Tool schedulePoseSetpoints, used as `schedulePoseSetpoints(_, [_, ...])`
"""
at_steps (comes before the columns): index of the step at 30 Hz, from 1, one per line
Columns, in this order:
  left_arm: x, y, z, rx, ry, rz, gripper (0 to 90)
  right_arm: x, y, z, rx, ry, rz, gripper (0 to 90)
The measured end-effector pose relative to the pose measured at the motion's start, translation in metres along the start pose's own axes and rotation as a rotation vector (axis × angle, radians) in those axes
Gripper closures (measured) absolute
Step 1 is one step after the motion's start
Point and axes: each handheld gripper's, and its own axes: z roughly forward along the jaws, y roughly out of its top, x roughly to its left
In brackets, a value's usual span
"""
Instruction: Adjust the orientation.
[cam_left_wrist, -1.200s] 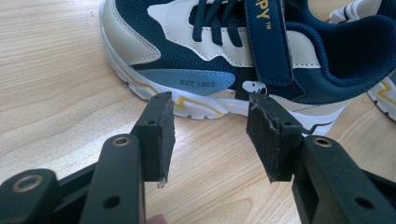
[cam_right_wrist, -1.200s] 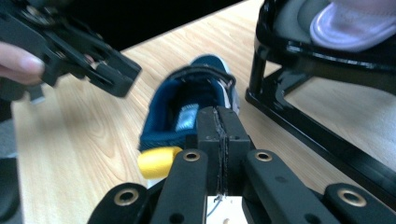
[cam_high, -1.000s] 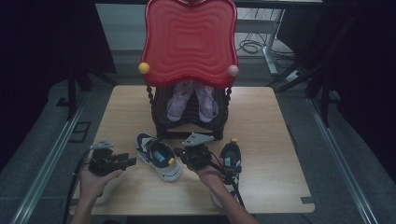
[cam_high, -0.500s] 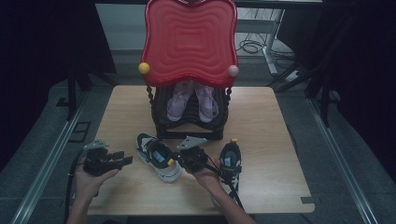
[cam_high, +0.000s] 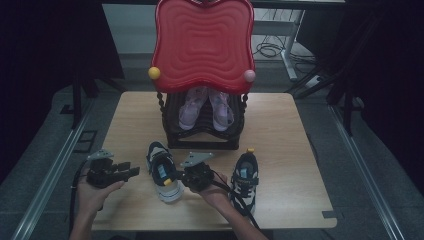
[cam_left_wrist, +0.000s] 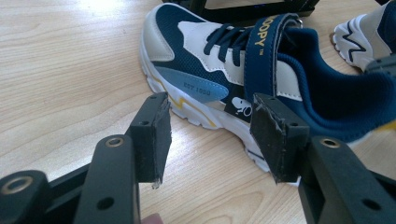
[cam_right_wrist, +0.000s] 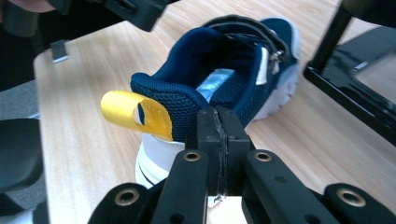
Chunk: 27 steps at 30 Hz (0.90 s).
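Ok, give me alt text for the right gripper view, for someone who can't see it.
The right gripper's black jaws are shut at the heel collar of a navy and white sneaker on a wooden table. A yellow pull tab sticks out from the heel, and a black rack frame stands at right.

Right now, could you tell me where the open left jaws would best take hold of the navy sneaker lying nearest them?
Grip the navy sneaker at its padded heel collar, coming from the heel end: that rim stands up thin and open-topped, so one jaw can slip inside; the sole looks too broad.
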Motion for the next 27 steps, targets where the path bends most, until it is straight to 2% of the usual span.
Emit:
schedulePoseSetpoints(16, [0.010, -0.002, -0.007, -0.014, 0.017, -0.023, 47.6, 0.028, 0.012, 0.017, 0.013, 0.083, -0.061, 88.7])
schedulePoseSetpoints(27, [0.018, -0.004, -0.010, -0.018, 0.029, -0.040, 47.0, 0.040, 0.018, 0.031, 0.003, 0.133, -0.064, 88.7])
